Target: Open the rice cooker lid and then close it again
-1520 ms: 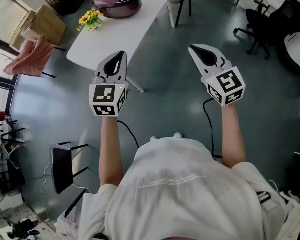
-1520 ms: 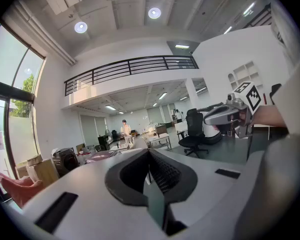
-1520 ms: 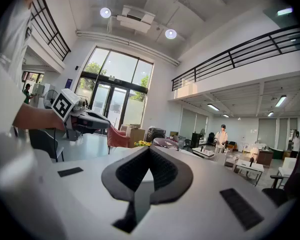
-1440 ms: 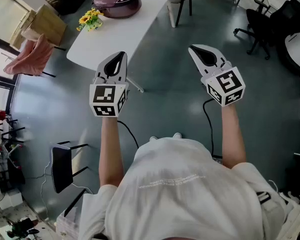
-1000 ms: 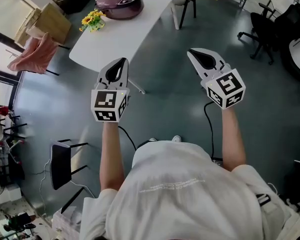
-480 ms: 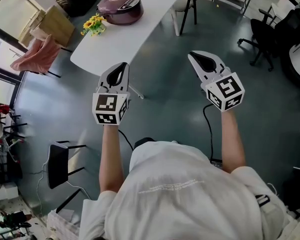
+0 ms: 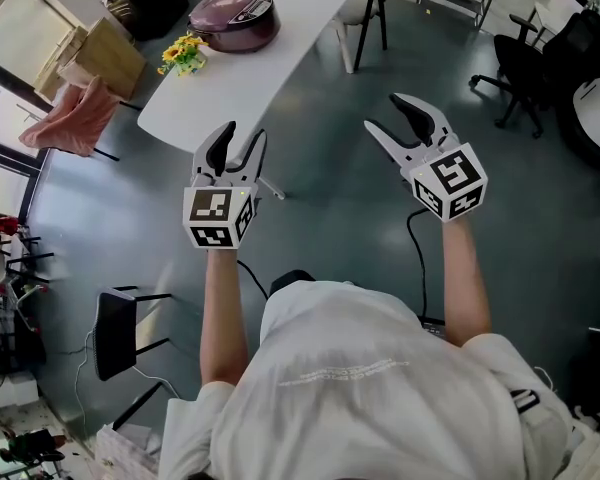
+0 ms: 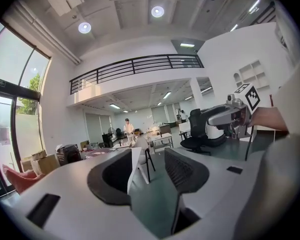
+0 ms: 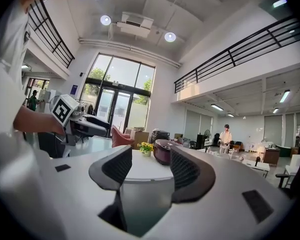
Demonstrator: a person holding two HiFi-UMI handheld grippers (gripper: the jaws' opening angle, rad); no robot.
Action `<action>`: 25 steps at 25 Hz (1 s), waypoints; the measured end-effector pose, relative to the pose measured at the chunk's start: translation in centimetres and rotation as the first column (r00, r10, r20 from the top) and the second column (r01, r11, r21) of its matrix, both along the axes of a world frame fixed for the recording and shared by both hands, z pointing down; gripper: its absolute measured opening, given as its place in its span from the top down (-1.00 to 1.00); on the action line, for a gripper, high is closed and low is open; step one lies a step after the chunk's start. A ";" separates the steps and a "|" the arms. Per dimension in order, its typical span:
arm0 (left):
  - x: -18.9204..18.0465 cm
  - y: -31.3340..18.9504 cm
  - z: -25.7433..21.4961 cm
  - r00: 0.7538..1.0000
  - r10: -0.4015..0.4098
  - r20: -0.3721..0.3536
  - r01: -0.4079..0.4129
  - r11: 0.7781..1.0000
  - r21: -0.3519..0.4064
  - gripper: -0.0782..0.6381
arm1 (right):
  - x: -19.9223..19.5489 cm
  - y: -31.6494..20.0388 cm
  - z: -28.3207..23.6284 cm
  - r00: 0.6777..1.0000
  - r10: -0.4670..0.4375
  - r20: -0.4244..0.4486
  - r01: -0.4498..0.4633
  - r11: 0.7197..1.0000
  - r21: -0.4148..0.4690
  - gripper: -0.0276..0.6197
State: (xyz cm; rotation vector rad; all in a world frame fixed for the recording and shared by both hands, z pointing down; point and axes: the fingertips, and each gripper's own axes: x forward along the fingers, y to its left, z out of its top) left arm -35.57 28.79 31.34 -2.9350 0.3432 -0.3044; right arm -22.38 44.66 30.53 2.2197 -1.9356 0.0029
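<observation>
Both the left gripper [image 7: 240,138] and right gripper [image 7: 385,116], jaws just opened wide, empty, hang well short of the rice cooker [image 7: 232,23]: approach step; next, reach its lid [image 7: 230,8]

Both arms are stretched forward from the shoulders, bare forearms roughly parallel. The left gripper [image 7: 242,140] is carried at the end of the left forearm [image 7: 216,308]. Its jaws have just been opening and are seen spread, with nothing gripped between them. The right gripper [image 7: 388,118] is held on the right forearm [image 7: 461,273], well apart from the other. Its jaws have likewise just been opening and are spread and empty. Both are pointed close to level.
</observation>
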 end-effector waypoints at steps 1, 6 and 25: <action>-0.1 0.1 0.1 1.000 0.000 0.007 0.000 1.000 0.002 0.16 | 0.0 0.2 -0.1 1.000 0.004 0.001 -0.004 1.000 0.001 0.18; -0.5 0.4 0.4 1.000 -0.007 0.020 0.007 1.000 -0.001 0.16 | -0.1 0.9 0.1 1.000 0.018 0.009 -0.018 1.000 -0.003 0.18; 3.8 -3.9 2.9 0.999 0.004 0.042 -0.002 0.999 -0.048 0.18 | 4.6 -2.5 2.0 0.996 0.050 0.072 -0.050 0.999 -0.009 0.23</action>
